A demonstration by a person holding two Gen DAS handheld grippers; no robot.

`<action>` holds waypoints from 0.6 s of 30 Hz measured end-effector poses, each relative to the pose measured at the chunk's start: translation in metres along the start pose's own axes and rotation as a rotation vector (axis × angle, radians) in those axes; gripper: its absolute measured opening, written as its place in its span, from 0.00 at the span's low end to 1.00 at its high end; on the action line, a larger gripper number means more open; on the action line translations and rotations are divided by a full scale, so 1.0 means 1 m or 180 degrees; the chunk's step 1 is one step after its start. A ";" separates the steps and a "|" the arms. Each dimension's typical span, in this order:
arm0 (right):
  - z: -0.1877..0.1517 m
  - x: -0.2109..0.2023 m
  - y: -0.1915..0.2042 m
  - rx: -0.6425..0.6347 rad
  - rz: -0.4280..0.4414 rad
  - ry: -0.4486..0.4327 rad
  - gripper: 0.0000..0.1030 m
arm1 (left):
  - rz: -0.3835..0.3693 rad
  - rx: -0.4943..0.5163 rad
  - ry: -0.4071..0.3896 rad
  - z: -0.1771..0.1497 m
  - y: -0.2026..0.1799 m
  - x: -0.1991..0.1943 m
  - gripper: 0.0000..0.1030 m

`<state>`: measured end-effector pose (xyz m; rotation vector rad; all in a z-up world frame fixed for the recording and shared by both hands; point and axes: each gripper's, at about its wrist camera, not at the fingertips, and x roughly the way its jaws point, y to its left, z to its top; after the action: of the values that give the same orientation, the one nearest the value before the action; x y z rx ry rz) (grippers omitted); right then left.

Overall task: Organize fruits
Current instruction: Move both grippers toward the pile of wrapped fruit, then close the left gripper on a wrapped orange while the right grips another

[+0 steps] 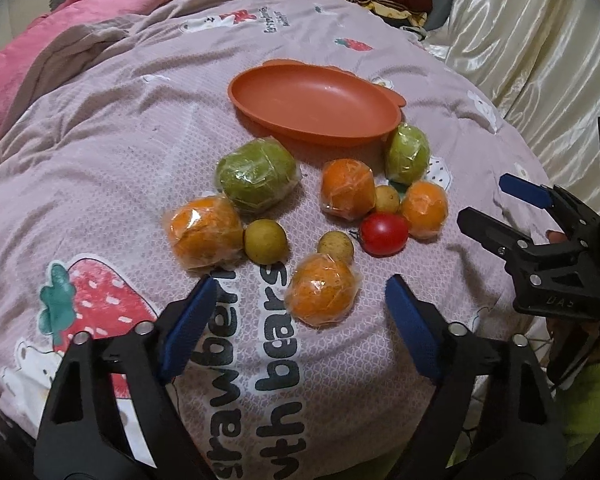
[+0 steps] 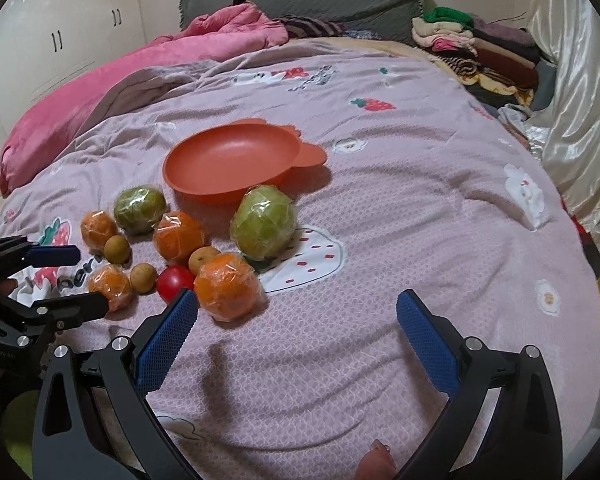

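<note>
An empty orange plate [image 1: 316, 102] [image 2: 224, 160] lies on the bedspread. In front of it lie several plastic-wrapped oranges [image 1: 322, 295] [image 2: 228, 285], two wrapped green fruits [image 1: 257, 182] [image 2: 262, 227], three small yellow-brown fruits [image 1: 265, 239] [image 2: 143, 277] and a red tomato [image 1: 384, 233] [image 2: 174, 281]. My left gripper [image 1: 300, 296] is open, its fingers either side of the nearest wrapped orange, just short of it. My right gripper [image 2: 296, 312] is open and empty, beside the fruit pile's right edge; it also shows in the left wrist view [image 1: 484, 200].
A pink quilt [image 2: 112, 76] lies bunched at the far left of the bed. Folded clothes [image 2: 472, 48] are stacked at the far right. A shiny cream curtain [image 2: 576, 92] runs along the right side. White cupboards [image 2: 40, 40] stand behind on the left.
</note>
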<state>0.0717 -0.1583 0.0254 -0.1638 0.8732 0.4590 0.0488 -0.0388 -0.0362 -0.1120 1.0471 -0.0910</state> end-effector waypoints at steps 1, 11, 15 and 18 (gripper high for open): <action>0.000 0.002 0.000 -0.0016 0.0035 0.0010 0.96 | -0.0012 0.0011 0.0011 0.000 -0.001 0.001 0.72; 0.004 0.018 0.005 -0.0109 0.0245 0.0087 0.95 | -0.0104 0.0066 0.0101 0.001 -0.004 0.017 0.49; 0.006 0.023 0.010 -0.0152 0.0350 0.0110 0.81 | -0.0153 0.0083 0.0124 0.000 -0.004 0.020 0.32; 0.007 0.026 0.014 -0.0195 0.0425 0.0147 0.69 | -0.0171 0.0097 0.0135 0.000 -0.002 0.021 0.30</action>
<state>0.0847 -0.1355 0.0102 -0.1735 0.9191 0.6090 0.0589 -0.0439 -0.0535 -0.1109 1.0847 -0.1584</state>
